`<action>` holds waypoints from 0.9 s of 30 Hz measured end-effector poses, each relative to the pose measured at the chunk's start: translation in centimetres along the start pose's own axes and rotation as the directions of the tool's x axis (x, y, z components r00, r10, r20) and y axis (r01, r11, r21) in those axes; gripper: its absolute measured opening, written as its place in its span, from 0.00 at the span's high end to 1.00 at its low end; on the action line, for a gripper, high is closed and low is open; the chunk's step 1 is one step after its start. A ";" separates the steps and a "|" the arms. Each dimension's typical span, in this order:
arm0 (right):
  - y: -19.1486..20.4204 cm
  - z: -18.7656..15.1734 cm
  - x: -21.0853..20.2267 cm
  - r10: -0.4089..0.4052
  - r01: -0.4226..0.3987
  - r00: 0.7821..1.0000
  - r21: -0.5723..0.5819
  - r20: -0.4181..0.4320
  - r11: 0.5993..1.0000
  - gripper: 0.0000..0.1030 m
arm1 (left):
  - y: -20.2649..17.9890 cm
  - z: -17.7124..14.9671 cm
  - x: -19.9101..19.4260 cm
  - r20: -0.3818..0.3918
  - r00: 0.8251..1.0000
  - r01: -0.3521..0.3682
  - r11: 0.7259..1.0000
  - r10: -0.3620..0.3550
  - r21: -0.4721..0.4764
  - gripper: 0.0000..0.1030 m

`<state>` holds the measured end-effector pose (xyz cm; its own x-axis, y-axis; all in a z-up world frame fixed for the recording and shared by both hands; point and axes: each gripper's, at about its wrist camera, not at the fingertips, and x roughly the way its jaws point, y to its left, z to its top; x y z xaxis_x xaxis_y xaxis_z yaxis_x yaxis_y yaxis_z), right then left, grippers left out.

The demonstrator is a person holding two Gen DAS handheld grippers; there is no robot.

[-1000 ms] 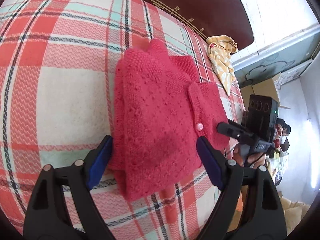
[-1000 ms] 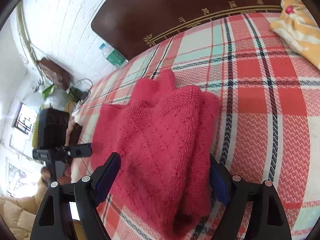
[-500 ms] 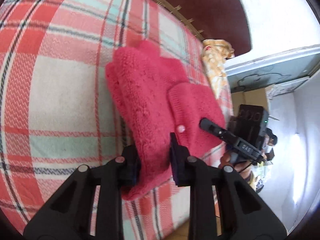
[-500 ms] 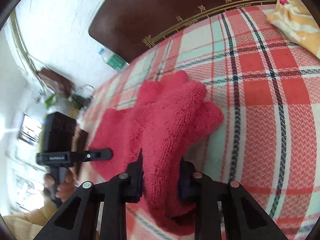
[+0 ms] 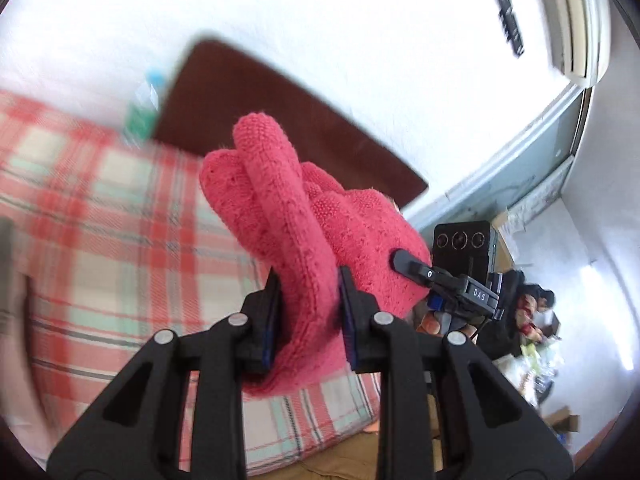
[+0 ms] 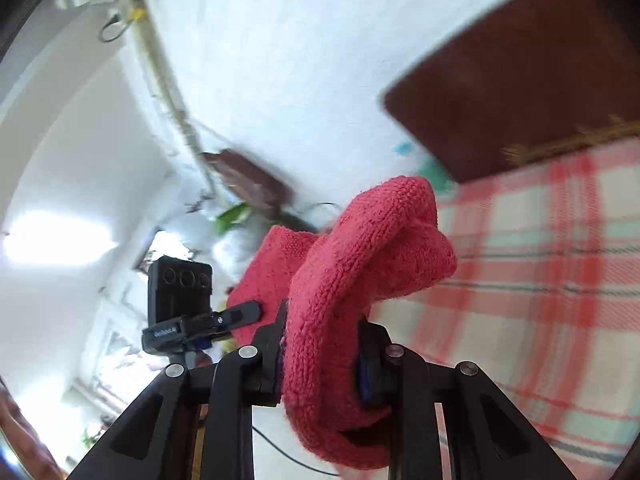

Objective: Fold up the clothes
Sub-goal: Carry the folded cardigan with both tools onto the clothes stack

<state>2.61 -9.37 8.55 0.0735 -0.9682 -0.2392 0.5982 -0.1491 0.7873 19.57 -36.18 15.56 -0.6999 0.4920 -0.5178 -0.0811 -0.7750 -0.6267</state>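
Observation:
A folded red knitted sweater [image 5: 296,216] hangs in the air above the plaid bed cover [image 5: 100,220]. My left gripper [image 5: 308,312] is shut on one thick edge of it, the knit bulging between the pads. My right gripper [image 6: 320,344] is shut on the other edge of the same red sweater [image 6: 360,264]. The right gripper's body [image 5: 460,276] shows past the sweater in the left wrist view. In the right wrist view the left gripper's body [image 6: 188,312] shows to the left of the sweater. The background is blurred in both views.
A dark wooden headboard [image 5: 260,108] stands behind the plaid bed cover [image 6: 540,272]. A plastic bottle [image 5: 144,108] sits left of the headboard. An air conditioner [image 5: 576,24] hangs high on the white wall. Cluttered belongings [image 5: 532,320] lie beyond the bed's right side.
Both grippers went from open astride the sweater to shut on its edges, then lifted it off the bed. The views tilted up toward the wall and headboard.

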 end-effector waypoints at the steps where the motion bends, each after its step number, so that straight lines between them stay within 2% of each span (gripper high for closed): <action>1: 1.6 0.7 1.8 0.033 -0.033 0.999 -0.017 -0.002 0.999 0.75 | 0.3 0.8 -2.7 0.047 0.998 -0.031 1.000 0.031 0.002 0.74; 3: 4.6 2.1 5.7 0.109 -0.109 0.994 -0.035 -0.017 0.993 0.75 | 1.2 2.2 -7.5 0.130 0.986 -0.104 0.994 0.105 -0.015 0.74; 6: 8.7 3.3 12.1 0.226 -0.228 0.973 -0.024 -0.051 0.973 0.75 | 4.0 4.2 -14.7 0.234 0.947 -0.209 0.975 0.222 -0.080 0.74; 9: 12.3 3.4 19.1 0.302 -0.303 0.947 0.002 -0.108 0.953 0.75 | 7.1 5.5 -21.0 0.311 0.885 -0.311 0.937 0.346 -0.158 0.74; 10: 13.2 3.1 21.3 0.323 -0.323 0.938 0.019 -0.125 0.946 0.75 | 8.3 5.7 -23.2 0.344 0.852 -0.348 0.918 0.395 -0.192 0.74; 12: 14.8 2.3 25.8 0.361 -0.358 0.919 0.049 -0.159 0.933 0.75 | 10.5 5.7 -26.5 0.400 0.800 -0.376 0.893 0.447 -0.246 0.74; 13: 15.3 1.7 27.8 0.362 -0.357 0.917 0.058 -0.170 0.932 0.75 | 11.6 5.7 -27.3 0.411 0.781 -0.388 0.881 0.470 -0.270 0.74; 14: 15.4 0.9 29.7 0.362 -0.355 0.913 0.073 -0.186 0.932 0.75 | 12.8 5.6 -27.4 0.407 0.771 -0.395 0.868 0.491 -0.300 0.74; 16: 14.9 -1.6 33.1 0.345 -0.326 0.908 0.118 -0.236 0.938 0.75 | 15.9 4.9 -26.3 0.350 0.738 -0.468 0.811 0.577 -0.351 0.74; 17: 14.3 -3.0 34.6 0.320 -0.294 0.910 0.133 -0.265 0.946 0.75 | 17.7 4.1 -25.9 0.319 0.737 -0.481 0.794 0.596 -0.372 0.74; 18: 13.5 -4.1 35.7 0.288 -0.258 0.910 0.137 -0.297 0.956 0.75 | 19.6 3.4 -24.8 0.271 0.745 -0.494 0.777 0.609 -0.390 0.74; 19: 12.5 -5.2 36.4 0.257 -0.225 0.913 0.135 -0.316 0.965 0.74 | 21.2 2.7 -23.6 0.226 0.742 -0.516 0.753 0.632 -0.409 0.74; 21: 10.6 -7.1 36.4 0.217 -0.184 0.921 0.130 -0.322 0.974 0.74 | 22.8 1.4 -21.7 0.174 0.730 -0.561 0.725 0.661 -0.399 0.74; 24: 9.4 -7.6 36.4 0.187 -0.161 0.927 0.103 -0.324 0.981 0.68 | 23.5 0.7 -20.1 0.165 0.745 -0.556 0.738 0.647 -0.383 0.74; 27: 9.4 -7.0 36.4 0.158 -0.140 0.934 0.078 -0.320 0.987 0.65 | 22.6 0.9 -20.5 0.190 0.746 -0.547 0.750 0.638 -0.371 0.74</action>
<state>16.49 -44.61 3.27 0.4185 -0.8636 -0.2810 0.5178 -0.0273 0.8551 31.40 -64.15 12.55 -0.7087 -0.2024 -0.6758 0.5851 -0.7039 -0.4027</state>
